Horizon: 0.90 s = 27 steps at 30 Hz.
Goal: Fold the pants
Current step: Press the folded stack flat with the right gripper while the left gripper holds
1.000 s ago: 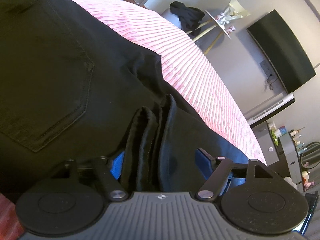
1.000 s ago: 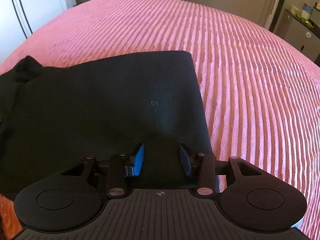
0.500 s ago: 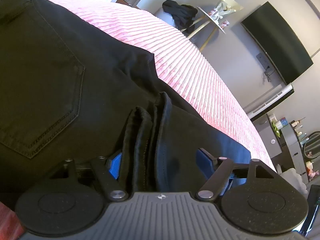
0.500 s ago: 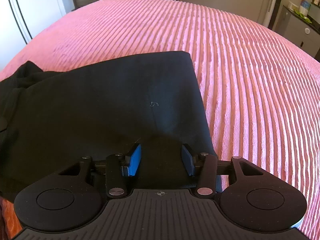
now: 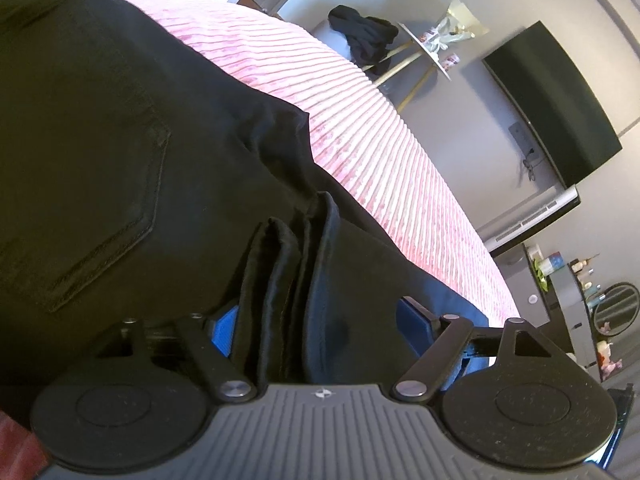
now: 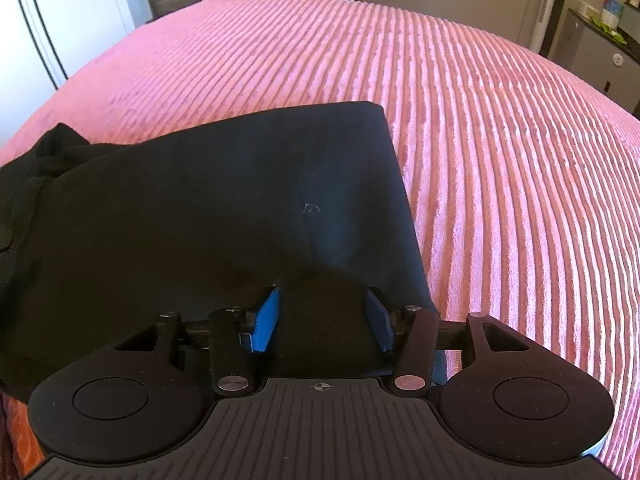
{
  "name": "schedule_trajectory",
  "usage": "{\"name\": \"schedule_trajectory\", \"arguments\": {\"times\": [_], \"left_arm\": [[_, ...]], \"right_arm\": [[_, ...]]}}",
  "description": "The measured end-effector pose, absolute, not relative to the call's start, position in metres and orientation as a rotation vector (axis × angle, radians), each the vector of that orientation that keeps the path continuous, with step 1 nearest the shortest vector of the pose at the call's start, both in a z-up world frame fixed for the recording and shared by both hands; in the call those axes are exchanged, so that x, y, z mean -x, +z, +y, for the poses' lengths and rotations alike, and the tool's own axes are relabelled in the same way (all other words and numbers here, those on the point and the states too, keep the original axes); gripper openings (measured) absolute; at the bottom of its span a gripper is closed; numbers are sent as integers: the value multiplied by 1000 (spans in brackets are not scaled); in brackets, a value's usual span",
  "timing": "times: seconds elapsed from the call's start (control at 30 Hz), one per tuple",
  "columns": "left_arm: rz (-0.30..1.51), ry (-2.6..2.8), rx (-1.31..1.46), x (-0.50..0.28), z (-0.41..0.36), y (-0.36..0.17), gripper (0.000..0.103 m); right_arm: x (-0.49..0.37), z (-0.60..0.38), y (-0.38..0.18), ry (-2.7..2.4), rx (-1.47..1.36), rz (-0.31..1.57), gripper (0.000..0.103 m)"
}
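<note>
Black pants [image 5: 100, 160] lie on a pink ribbed bedspread [image 5: 380, 140], back pocket up at the left of the left wrist view. My left gripper [image 5: 318, 322] is low over them and its jaws are opening. A bundle of stacked fabric edges [image 5: 288, 264] stands between the pads, close to the left one and apart from the right one. In the right wrist view the pants [image 6: 200, 220] are a folded rectangle. My right gripper [image 6: 322, 316] sits at its near edge, jaws opening, with a low hump of cloth between the blue pads.
The bedspread [image 6: 500, 160] stretches bare to the right and far side of the pants. Beyond the bed stand a round side table [image 5: 432, 40], a heap of dark clothes [image 5: 360, 36], a wall television [image 5: 560, 104] and a dresser with bottles [image 5: 568, 280].
Both pairs of blue pads have spread wider apart around the cloth. The pants lie in the same place, and neither hand has shifted noticeably.
</note>
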<state>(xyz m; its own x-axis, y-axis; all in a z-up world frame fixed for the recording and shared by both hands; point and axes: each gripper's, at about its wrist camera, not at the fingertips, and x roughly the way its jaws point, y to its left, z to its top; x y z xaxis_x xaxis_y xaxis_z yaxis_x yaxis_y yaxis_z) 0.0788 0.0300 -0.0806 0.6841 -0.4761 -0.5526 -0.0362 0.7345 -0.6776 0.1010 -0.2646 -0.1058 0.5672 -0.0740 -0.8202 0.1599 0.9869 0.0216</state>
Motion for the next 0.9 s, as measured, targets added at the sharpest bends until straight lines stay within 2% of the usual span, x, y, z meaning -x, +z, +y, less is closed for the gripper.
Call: {"name": "schedule_trajectory", "arguments": {"times": [0.1,0.17,0.3,0.43,0.53,0.73,0.9], "left_arm": [[790,-275,718,-82,29,-82,78],[791,-273,718,-83,29,-82,74],[788,-261,725,-84,32,-85,59],[786,-260,752,-85,36,-89,46],[784,-258,767,-82,35,-89,41],[749,-294,786,-78,35,-84,23],[737,-298,798,-76,37,-85,13]], "right_arm": [[-101,-264,-106,-136,-100,957,56],[-101,-264,-106,-132,-105,956,58],[-102,-263,-107,-111,-119,953,69],[-103,-261,-108,-113,-116,949,71],[-102,-261,-108,-112,-122,947,72],[-101,-261,-108,-97,-140,938,79],[-97,-263,-106,-90,-170,919,82]]}}
